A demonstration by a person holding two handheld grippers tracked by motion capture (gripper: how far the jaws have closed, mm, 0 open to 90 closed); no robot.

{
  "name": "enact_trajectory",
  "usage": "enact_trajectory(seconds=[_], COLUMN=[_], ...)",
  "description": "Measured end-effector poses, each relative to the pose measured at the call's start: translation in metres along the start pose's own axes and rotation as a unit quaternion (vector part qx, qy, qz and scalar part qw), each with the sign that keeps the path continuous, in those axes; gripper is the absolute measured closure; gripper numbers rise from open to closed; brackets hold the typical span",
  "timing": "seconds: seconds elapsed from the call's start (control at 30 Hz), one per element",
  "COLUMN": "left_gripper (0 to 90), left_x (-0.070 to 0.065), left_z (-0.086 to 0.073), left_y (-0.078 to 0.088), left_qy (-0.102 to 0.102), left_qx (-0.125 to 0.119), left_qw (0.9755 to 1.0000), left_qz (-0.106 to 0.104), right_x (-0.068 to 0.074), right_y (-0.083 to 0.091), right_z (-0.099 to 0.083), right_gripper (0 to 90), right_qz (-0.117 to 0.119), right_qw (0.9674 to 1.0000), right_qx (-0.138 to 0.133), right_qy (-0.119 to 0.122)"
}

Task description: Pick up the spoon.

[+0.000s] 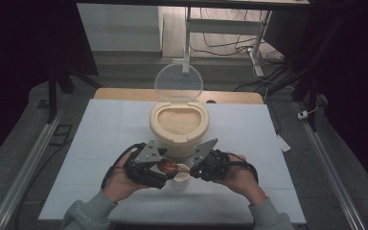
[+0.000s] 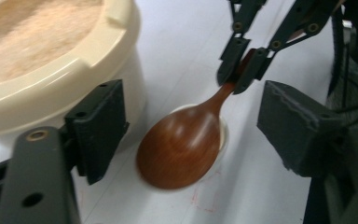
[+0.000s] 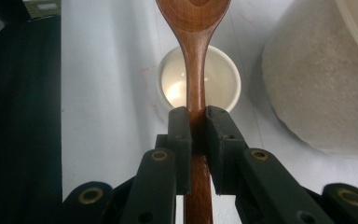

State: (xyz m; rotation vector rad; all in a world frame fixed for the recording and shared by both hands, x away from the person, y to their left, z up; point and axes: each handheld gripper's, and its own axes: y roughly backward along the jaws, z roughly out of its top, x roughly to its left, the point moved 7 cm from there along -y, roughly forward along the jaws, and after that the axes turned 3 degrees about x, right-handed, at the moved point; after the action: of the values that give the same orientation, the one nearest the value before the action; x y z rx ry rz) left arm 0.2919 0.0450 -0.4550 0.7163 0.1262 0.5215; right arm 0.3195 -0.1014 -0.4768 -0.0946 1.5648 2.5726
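A brown wooden spoon hangs level over a small white cup just in front of the cream rice container. My right gripper is shut on the spoon's handle, with the cup below it. In the left gripper view the spoon's bowl lies between the wide-apart jaws of my left gripper, and neither pad touches it. The right gripper pinches the handle farther off. In the high view both grippers, the left and the right, meet at the spoon.
The container's clear round lid stands open behind it, and the container is full of pale grains. The white table top spreads to both sides. A wooden board edge lies at the back.
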Motion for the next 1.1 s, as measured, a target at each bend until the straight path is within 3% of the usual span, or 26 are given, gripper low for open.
enact_trajectory(seconds=[0.17,0.33,0.63,0.77,0.83,0.97,1.1], left_gripper=[31.3,38.2,44.3,49.2,51.2,60.9,67.5], left_x=[-0.006,-0.008,-0.012,-0.011,-0.011,-0.01,-0.013], left_z=[-0.001,-0.003,-0.003,-0.006,-0.007,-0.01,-0.012], left_y=[-0.013,-0.023,-0.029,-0.033,-0.035,-0.036,-0.037], left_qy=[-0.026,-0.043,-0.059,-0.065,-0.068,-0.08,-0.09], left_qx=[0.049,0.088,0.118,0.138,0.143,0.152,0.159], left_qw=[0.9982,0.9948,0.9906,0.9876,0.9868,0.9847,0.982], left_qz=[-0.024,-0.028,-0.035,-0.037,-0.032,-0.032,-0.048], right_x=[0.003,0.007,0.012,0.014,0.015,0.017,0.02], right_y=[-0.002,-0.003,-0.006,-0.006,-0.006,-0.006,-0.004], right_z=[0.004,0.01,0.017,0.019,0.019,0.021,0.022], right_gripper=[79.6,79.6,79.5,79.6,79.6,79.6,79.5], right_qz=[-0.001,-0.002,-0.006,-0.015,-0.008,-0.015,-0.023], right_qw=[1.0,0.9998,0.9992,0.9986,0.9982,0.997,0.995], right_qx=[0.0,0.003,0.003,0.007,0.01,0.012,0.018], right_qy=[0.009,0.019,0.039,0.05,0.058,0.075,0.096])
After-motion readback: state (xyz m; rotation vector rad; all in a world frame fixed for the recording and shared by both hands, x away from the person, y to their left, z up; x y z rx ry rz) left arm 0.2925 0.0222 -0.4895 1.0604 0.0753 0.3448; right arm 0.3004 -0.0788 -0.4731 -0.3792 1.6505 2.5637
